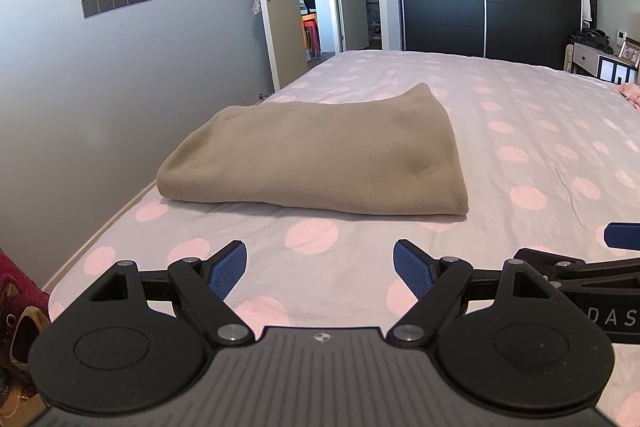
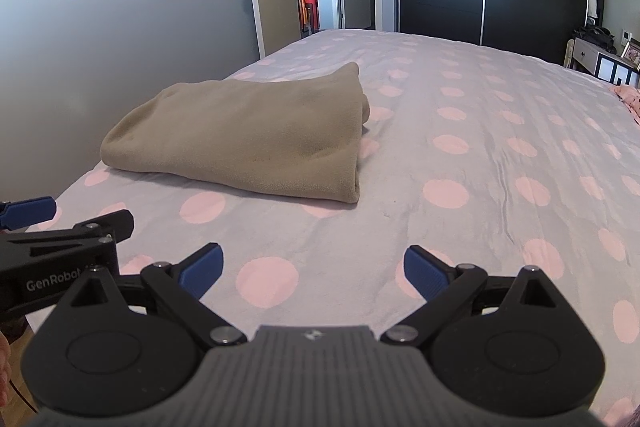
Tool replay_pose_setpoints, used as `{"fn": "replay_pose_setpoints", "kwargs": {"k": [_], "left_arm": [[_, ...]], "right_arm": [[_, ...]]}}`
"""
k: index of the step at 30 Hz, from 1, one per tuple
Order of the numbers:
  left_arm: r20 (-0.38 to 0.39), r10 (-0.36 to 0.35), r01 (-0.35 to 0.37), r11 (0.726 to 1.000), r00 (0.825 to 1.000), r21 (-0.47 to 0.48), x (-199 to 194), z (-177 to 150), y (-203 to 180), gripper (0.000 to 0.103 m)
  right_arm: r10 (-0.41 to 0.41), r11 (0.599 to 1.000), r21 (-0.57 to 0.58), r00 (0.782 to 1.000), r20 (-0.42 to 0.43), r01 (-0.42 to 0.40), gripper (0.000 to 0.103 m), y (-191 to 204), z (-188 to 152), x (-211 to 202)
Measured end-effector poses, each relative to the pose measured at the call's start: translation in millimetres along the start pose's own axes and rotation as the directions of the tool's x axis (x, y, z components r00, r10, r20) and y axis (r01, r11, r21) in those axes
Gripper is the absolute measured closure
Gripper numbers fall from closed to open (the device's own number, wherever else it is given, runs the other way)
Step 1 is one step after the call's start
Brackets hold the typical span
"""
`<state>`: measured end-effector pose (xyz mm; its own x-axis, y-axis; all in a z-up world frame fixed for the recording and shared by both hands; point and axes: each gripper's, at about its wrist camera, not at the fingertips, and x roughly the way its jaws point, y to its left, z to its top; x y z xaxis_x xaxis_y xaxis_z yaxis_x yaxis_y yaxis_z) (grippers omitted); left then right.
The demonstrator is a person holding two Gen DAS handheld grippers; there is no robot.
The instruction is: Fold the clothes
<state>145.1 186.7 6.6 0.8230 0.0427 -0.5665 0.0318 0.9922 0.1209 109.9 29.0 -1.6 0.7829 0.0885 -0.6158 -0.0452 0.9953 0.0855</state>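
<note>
Bed (image 1: 520, 155): folded blanket (image 1: 316, 155) ahead, apart from spread fingers (image 1: 228, 269).

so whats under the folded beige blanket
The folded beige blanket lies directly on the pink-dotted bedsheet. Whatever sits beneath or between its layers is covered and cannot be seen.
</note>
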Motion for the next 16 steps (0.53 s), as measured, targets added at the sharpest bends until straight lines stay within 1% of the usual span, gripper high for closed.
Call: {"fn": "replay_pose_setpoints", "kwargs": {"k": [8, 16], "left_arm": [[-0.004, 0.003, -0.003, 1.000, 1.000, 0.012, 0.4, 0.8, -2.4, 0.022], [-0.009, -0.001, 0.001, 1.000, 1.000, 0.001, 0.9, 0.6, -3.3, 0.022]], "right_arm": [[0.005, 1.000, -0.004, 1.000, -0.007, -0.005, 0.005, 2.8, -0.4, 3.6], [0.005, 1.000, -0.002, 1.000, -0.009, -0.005, 0.005, 3.7, -0.2, 6.1]]}}
